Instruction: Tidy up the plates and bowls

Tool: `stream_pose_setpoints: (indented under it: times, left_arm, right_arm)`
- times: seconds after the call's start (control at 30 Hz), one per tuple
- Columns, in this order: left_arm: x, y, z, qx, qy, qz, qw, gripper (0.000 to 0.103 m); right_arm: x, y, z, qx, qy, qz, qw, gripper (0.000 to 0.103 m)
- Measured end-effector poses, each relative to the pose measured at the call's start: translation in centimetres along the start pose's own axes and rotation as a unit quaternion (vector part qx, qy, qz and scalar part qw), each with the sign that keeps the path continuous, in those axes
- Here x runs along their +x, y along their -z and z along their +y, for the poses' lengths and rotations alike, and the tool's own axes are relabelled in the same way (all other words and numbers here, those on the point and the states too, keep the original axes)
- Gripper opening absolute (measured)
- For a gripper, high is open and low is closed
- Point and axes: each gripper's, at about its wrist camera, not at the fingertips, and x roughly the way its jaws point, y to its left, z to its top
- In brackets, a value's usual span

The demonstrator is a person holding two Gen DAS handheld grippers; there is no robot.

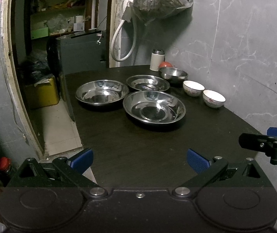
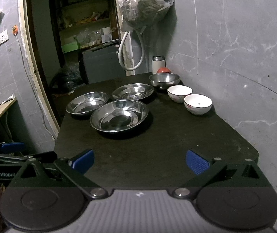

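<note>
Both claws, left claw and right claw, hang wide open and empty over the dark surface. Nearest steel plate sits mid-surface (thin, slick rim): a shallow pinch could slip, clattering into its neighbours.

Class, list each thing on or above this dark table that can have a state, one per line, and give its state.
Left claw: open, empty.
Right claw: open, empty.
Three steel plates: upright, empty, unstacked.
Steel bowl: upright, looks empty.
Two white bowls: upright, empty, side by side.
White flask: standing, lid on.
Plastic bag: hanging on the wall, full.
</note>
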Motion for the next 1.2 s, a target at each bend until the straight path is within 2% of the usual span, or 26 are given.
stream_pose_setpoints:
  times: [0.53, 0.77, 0.97, 1.1, 1.2]
  left_arm:
    - [0.5, 0.2, -0.4, 0.002, -0.001, 0.002, 1.0, 0.102]
    - [2.0, -0.3, 0.0, -0.021, -0.005, 0.011, 0.9997, 0.102]
    - [3.0, -1.7, 2.6, -0.082, -0.026, 0.026, 0.996, 0.102]
    - [4.6, -3.7, 5.4, -0.149, -0.065, 0.025, 0.9864, 0.102]
    - [6.3, -5.5, 7.7, -0.179, -0.094, 0.027, 0.979, 0.102]
  right_arm:
    - [0.1, 0.1, -0.7, 0.001, -0.001, 0.003, 1.0, 0.103]
    - [0.5, 0.1, -1.0, 0.002, -0.003, 0.007, 1.0, 0.103]
    - [2.4, -1.9, -1.3, -0.013, -0.014, 0.015, 1.0, 0.103]
    - [4.8, -4.1, -1.1, -0.039, -0.042, 0.017, 0.998, 0.103]
    - [7.2, -5.7, -0.9, -0.053, -0.069, 0.016, 0.996, 0.103]
